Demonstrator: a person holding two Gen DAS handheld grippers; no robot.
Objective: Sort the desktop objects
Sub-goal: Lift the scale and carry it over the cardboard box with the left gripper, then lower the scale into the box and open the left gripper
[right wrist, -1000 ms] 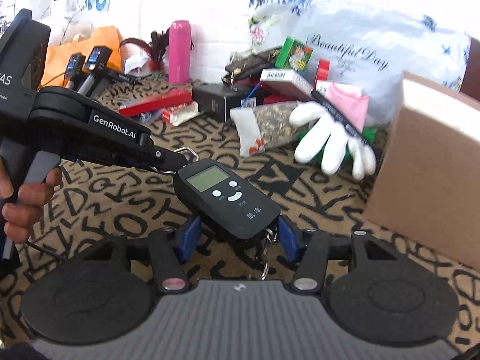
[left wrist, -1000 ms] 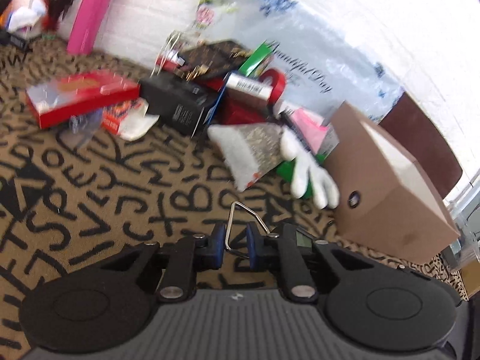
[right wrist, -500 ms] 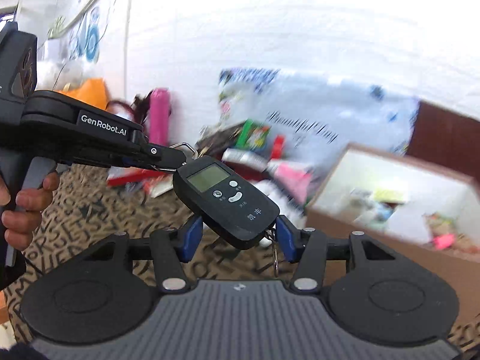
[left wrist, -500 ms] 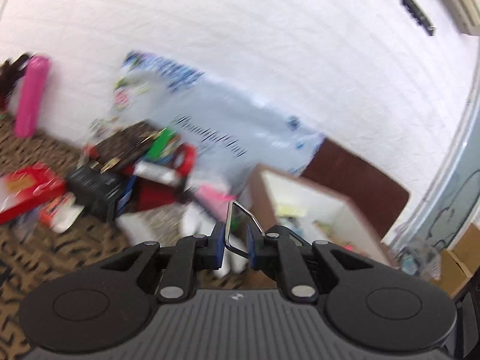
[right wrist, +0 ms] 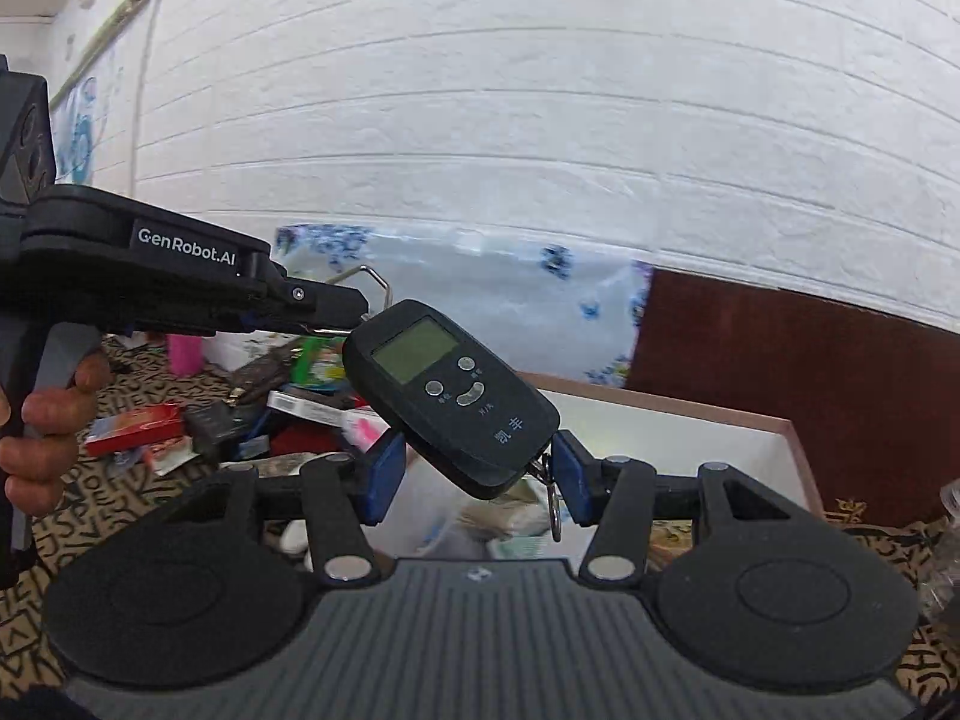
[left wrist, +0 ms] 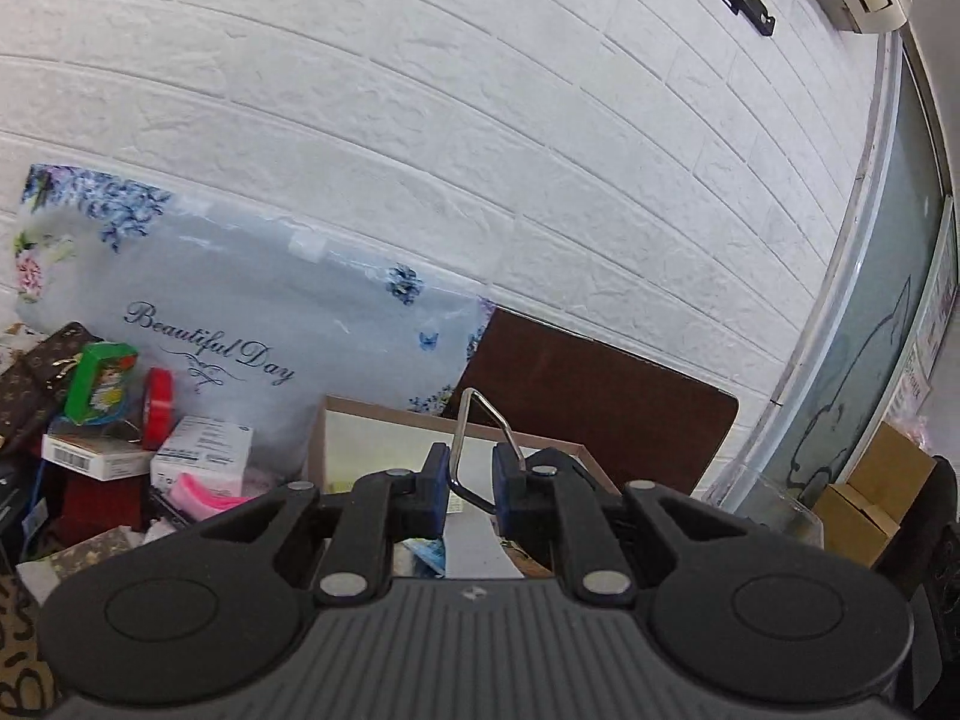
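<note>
A black digital hanging scale [right wrist: 450, 396] with a grey screen is held in the air by both grippers. My right gripper [right wrist: 477, 471] is shut on its lower body, one blue pad on each side. My left gripper [left wrist: 471, 480] is shut on the scale's metal handle loop [left wrist: 480, 420]. In the right wrist view the left gripper [right wrist: 354, 306] comes in from the left, held by a person's hand [right wrist: 42, 420], and the loop [right wrist: 375, 276] sticks out past its tips. An open cardboard box [right wrist: 690, 414] with a white inside stands just behind and below the scale, and its rim [left wrist: 384, 408] also shows in the left wrist view.
A floral plastic bag [left wrist: 240, 312] leans on the white brick wall. Left of the box lies a pile: green carton [left wrist: 99, 381], red tape roll [left wrist: 159, 399], white boxes [left wrist: 201, 450], red packet [right wrist: 135, 429]. A brown board [left wrist: 600, 408] stands behind the box. The tablecloth [right wrist: 90, 510] has a letter pattern.
Both grippers have risen with the scale from just above the tablecloth and moved towards the open box. The grips on loop and body look unchanged.
</note>
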